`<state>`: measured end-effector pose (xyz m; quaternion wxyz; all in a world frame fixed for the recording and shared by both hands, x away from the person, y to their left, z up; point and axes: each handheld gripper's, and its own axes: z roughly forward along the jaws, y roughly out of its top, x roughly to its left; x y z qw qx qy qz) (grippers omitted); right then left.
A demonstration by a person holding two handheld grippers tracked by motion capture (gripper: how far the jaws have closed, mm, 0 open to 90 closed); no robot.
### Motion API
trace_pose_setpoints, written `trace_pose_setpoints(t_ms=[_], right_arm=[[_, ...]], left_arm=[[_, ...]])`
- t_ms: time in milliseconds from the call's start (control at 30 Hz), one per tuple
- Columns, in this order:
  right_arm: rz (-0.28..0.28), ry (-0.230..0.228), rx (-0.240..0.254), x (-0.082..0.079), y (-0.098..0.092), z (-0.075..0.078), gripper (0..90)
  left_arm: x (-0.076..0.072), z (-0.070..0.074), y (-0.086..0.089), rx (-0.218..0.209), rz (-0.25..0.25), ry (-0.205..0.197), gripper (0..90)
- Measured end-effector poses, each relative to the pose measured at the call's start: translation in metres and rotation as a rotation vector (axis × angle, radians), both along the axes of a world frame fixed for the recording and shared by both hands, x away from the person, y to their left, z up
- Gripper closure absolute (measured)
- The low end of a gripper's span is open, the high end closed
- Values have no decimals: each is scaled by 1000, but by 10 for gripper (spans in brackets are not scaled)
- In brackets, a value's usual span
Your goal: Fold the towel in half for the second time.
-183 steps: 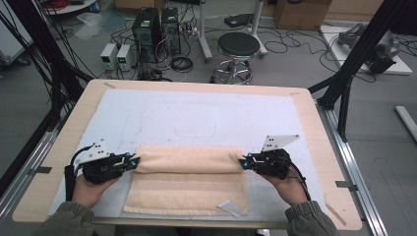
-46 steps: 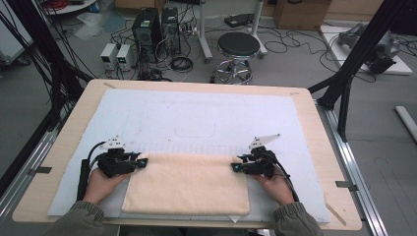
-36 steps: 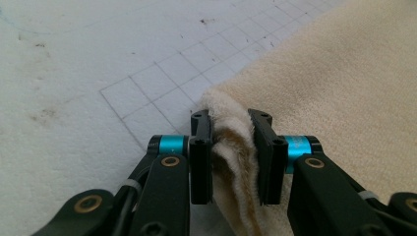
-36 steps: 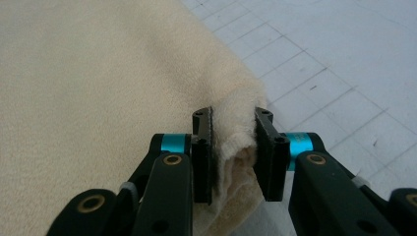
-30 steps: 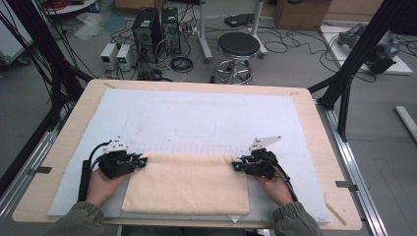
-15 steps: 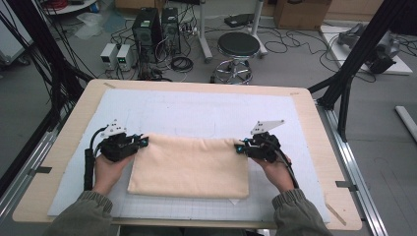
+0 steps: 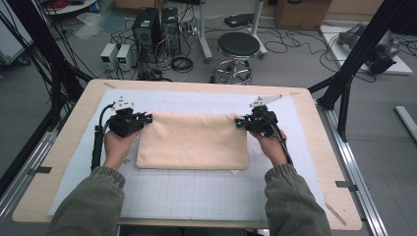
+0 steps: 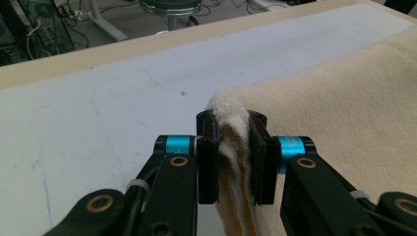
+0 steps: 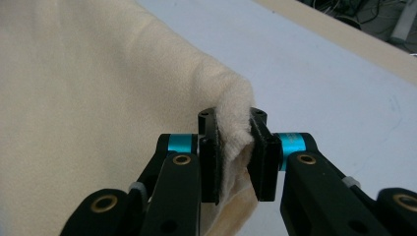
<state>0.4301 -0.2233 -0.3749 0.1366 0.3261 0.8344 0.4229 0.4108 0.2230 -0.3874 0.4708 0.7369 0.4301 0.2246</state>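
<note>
A cream towel [image 7: 193,140], folded into a rectangle, is stretched between the two grippers over the white mat [image 7: 196,194]. My left gripper [image 7: 145,119] is shut on the towel's far left corner [image 8: 231,128], the layered cloth pinched between its black pads. My right gripper [image 7: 238,122] is shut on the far right corner [image 9: 235,125] in the same way. The towel's far edge is raised off the mat; its near edge [image 7: 192,167] lies on the mat.
The white gridded mat covers a wooden table [image 7: 64,152]. A small white tag [image 7: 234,172] peeks out under the towel's near right edge. Beyond the table stand a stool [image 7: 238,46], computer boxes [image 7: 152,24] and cables on the floor.
Both grippers have moved away from the person and lifted, carrying the towel's far corners with them. The towel has slid toward the table's middle. The jaws stay shut on the cloth.
</note>
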Motion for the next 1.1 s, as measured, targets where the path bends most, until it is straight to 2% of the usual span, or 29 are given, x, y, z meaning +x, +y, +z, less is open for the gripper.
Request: trace_pose_setpoints(t_ms=[133, 200, 233, 300, 367, 433, 500, 567, 633, 700, 733, 833, 967, 1100], right_arm=[[-19, -3, -11, 8, 3, 5, 776], [-35, -14, -16, 11, 3, 6, 772], [-48, -15, -13, 13, 2, 5, 747], [-79, -28, -12, 16, 2, 0, 622], [-94, -7, -3, 18, 0, -4, 536], [-100, 20, 16, 18, -2, -7, 479], [-115, 38, 37, 18, -5, -10, 437], [-111, 60, 68, 17, -6, -12, 408], [-100, 64, 81, 15, -4, -13, 376], [-99, 89, 99, 13, -3, -13, 326], [-92, 86, 112, 11, -3, -13, 311], [-79, 77, 123, 6, -1, -11, 277], [-64, 66, 143, -1, 2, -7, 221], [-46, 43, 141, -7, 8, -5, 190]], left_arm=[[10, 6, -1, 18, 0, 1, 767], [14, 5, -1, -6, 4, -31, 761], [15, 2, -2, 1, 20, -28, 741], [18, -4, -4, 47, 42, 0, 650], [19, -9, -2, 53, 22, 38, 586], [19, -9, 1, 52, 19, 52, 552], [17, -7, 5, 35, 27, 54, 515], [14, -4, 7, 23, 19, 46, 508], [11, -1, 7, 17, 6, 41, 498], [8, 2, 7, 4, -3, 29, 489], [6, 4, 7, -2, -12, 24, 483], [-3, 4, 7, -24, -17, -37, 478], [-11, -3, 11, -47, -24, -37, 438], [-16, -8, 15, -41, -31, -25, 396]])
